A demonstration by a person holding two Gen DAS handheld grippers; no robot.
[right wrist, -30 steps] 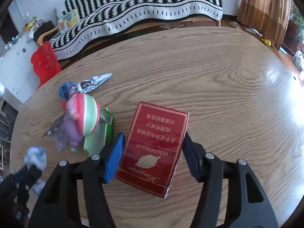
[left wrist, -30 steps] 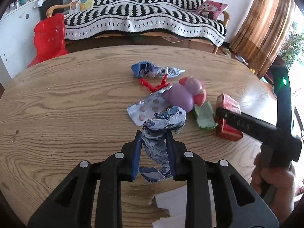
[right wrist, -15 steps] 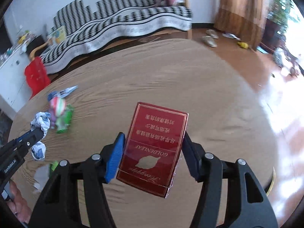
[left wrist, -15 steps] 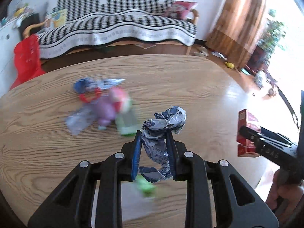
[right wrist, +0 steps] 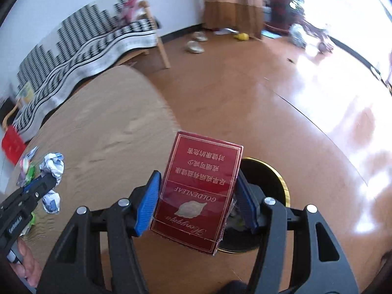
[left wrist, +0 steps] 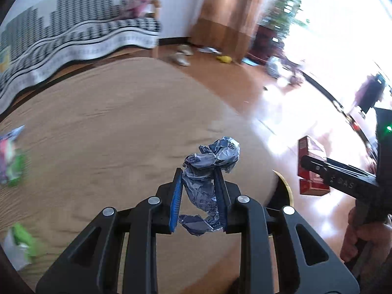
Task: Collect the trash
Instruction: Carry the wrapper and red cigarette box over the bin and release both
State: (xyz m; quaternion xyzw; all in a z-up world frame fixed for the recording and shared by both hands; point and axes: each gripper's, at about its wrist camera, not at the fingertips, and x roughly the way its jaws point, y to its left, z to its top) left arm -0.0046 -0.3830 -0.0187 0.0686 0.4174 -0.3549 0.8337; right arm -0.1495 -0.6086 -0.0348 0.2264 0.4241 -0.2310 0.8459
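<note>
My left gripper [left wrist: 199, 178] is shut on a crumpled blue-and-white wrapper [left wrist: 208, 169] and holds it above the round wooden table [left wrist: 110, 127] near its right edge. My right gripper [right wrist: 197, 183] is shut on a red cigarette box [right wrist: 201, 191] and holds it over a black bin with a gold rim [right wrist: 274, 178] on the floor beside the table. The box also shows in the left wrist view [left wrist: 310, 166], past the table edge. The wrapper shows in the right wrist view [right wrist: 52, 165] at the left.
More trash, green and coloured wrappers [left wrist: 12, 164], lies blurred at the table's left side. A striped sofa [left wrist: 73, 39] stands behind the table. Slippers [right wrist: 196, 46] lie on the shiny wooden floor [right wrist: 306, 112] near a brown curtain [right wrist: 232, 2].
Both grippers have swung right with their loads, from over the trash pile to the table's right edge. The red box has left the tabletop and now hangs over the bin.
</note>
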